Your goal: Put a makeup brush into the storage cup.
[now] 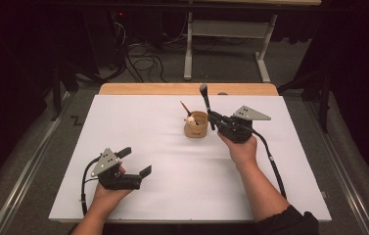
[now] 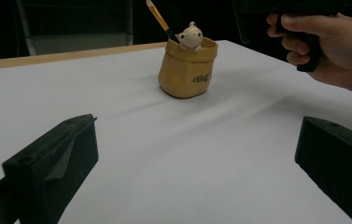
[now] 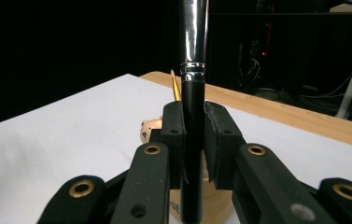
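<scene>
Right gripper (image 1: 213,119) in the high view clamps a black makeup brush (image 1: 205,101) upright just beside and above the tan pen cup (image 1: 196,125), whose rim also shows a pencil (image 1: 185,107) and a small animal figure (image 1: 191,119). Wide bare white table cover (image 1: 172,161) lies in front of the cup; the wooden table edge (image 1: 187,88) runs close behind it. Left gripper (image 1: 138,161) rests near the front left edge, jaws spread, nothing between them.

From the left gripper view, its two black jaws stand far apart over bare cover, well short of the pen cup (image 2: 187,68); the right hand (image 2: 325,49) is cut off by the frame's top and right side.

From the right gripper view, the pads press on the brush (image 3: 193,116) handle; its head runs out of frame above, and the jaws hide most of the cup.
</scene>
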Action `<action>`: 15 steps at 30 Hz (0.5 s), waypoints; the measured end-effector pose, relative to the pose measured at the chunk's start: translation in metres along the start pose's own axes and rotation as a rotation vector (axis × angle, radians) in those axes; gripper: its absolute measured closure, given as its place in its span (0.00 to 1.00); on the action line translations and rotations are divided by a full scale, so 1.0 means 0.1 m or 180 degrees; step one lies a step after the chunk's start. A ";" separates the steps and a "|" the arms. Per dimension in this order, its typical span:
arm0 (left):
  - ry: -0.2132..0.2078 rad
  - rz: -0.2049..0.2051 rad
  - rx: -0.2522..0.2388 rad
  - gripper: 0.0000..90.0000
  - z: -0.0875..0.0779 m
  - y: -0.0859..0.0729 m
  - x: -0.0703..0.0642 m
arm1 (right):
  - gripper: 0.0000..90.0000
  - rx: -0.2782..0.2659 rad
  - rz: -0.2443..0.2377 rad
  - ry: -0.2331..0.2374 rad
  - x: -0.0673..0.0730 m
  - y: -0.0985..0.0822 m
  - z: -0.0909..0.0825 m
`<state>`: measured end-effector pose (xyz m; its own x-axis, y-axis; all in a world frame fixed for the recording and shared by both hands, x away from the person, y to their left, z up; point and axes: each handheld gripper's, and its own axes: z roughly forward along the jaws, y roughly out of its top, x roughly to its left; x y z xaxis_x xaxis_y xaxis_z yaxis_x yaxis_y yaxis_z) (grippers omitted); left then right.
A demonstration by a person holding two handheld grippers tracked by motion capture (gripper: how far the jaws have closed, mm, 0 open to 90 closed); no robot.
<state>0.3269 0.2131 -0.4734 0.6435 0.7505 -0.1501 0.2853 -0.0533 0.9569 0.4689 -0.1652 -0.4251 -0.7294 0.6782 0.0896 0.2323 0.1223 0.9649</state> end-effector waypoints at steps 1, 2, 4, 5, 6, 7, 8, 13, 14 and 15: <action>-0.0001 0.0001 -0.0004 0.00 0.00 0.00 0.00 | 0.89 -0.0006 0.0007 -0.0003 -0.01 0.00 0.01; -0.0003 -0.0001 -0.0007 0.00 0.00 0.00 0.00 | 0.89 -0.0012 0.0015 0.0001 -0.02 0.01 0.01; -0.0007 0.0002 -0.0007 0.00 0.00 0.00 -0.01 | 0.89 -0.0006 0.0016 -0.0025 -0.03 0.02 0.03; -0.0007 0.0003 -0.0007 0.00 0.00 0.00 -0.01 | 0.89 -0.0019 0.0028 -0.0018 -0.04 0.02 0.04; -0.0005 0.0004 -0.0002 0.00 0.00 0.00 -0.01 | 0.89 -0.0026 0.0023 -0.0016 -0.04 0.02 0.05; -0.0003 0.0001 -0.0014 0.00 0.00 0.00 -0.01 | 0.89 -0.0020 0.0008 -0.0029 -0.05 0.03 0.06; -0.0004 -0.0002 -0.0021 0.00 -0.01 0.00 -0.01 | 0.89 -0.0025 0.0005 -0.0034 -0.05 0.03 0.08; -0.0005 -0.0003 -0.0025 0.00 -0.01 0.01 0.00 | 0.89 -0.0070 -0.0019 -0.0052 -0.07 0.05 0.15; -0.0003 -0.0007 -0.0029 0.00 -0.02 0.01 0.00 | 0.89 -0.0083 -0.0008 -0.0038 -0.07 0.05 0.16; 0.0001 -0.0008 -0.0032 0.00 -0.02 0.01 0.00 | 0.89 -0.0099 -0.0009 -0.0043 -0.07 0.05 0.18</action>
<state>0.3256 0.2144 -0.4720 0.6426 0.7509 -0.1525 0.2799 -0.0448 0.9590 0.4870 -0.1567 -0.4255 -0.7212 0.6876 0.0837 0.2099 0.1018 0.9724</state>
